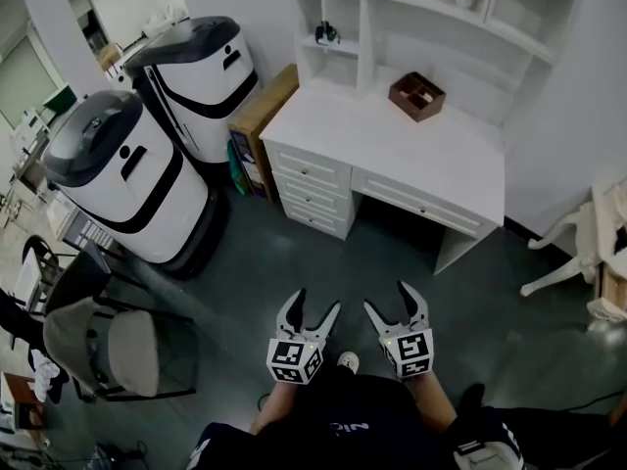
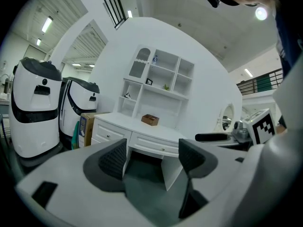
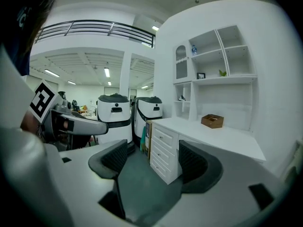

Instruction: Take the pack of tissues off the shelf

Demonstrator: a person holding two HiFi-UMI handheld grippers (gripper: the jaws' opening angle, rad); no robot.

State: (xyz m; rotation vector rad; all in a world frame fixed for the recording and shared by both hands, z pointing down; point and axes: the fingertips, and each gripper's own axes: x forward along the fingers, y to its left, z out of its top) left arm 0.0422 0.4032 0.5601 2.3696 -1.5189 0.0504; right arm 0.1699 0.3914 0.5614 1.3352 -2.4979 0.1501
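A white desk [image 1: 431, 169] with a shelf unit [image 1: 358, 27] on top stands across the dark floor, well ahead of me. High in the shelf unit sits a small blue and white item [image 2: 155, 59] [image 3: 193, 49], too small to tell if it is the pack of tissues. My left gripper [image 1: 315, 305] [image 2: 152, 157] and right gripper [image 1: 389, 299] [image 3: 154, 159] hang side by side low in front of me, far from the desk. Both stand open with only floor between their fingers.
A brown wooden box [image 1: 416, 96] sits on the desktop. Two white and black machines [image 1: 118, 174] [image 1: 201, 67] and a cardboard box [image 1: 260, 111] stand left of the desk. A dark chair [image 1: 98, 346] is at my left, a white chair [image 1: 573, 253] at my right.
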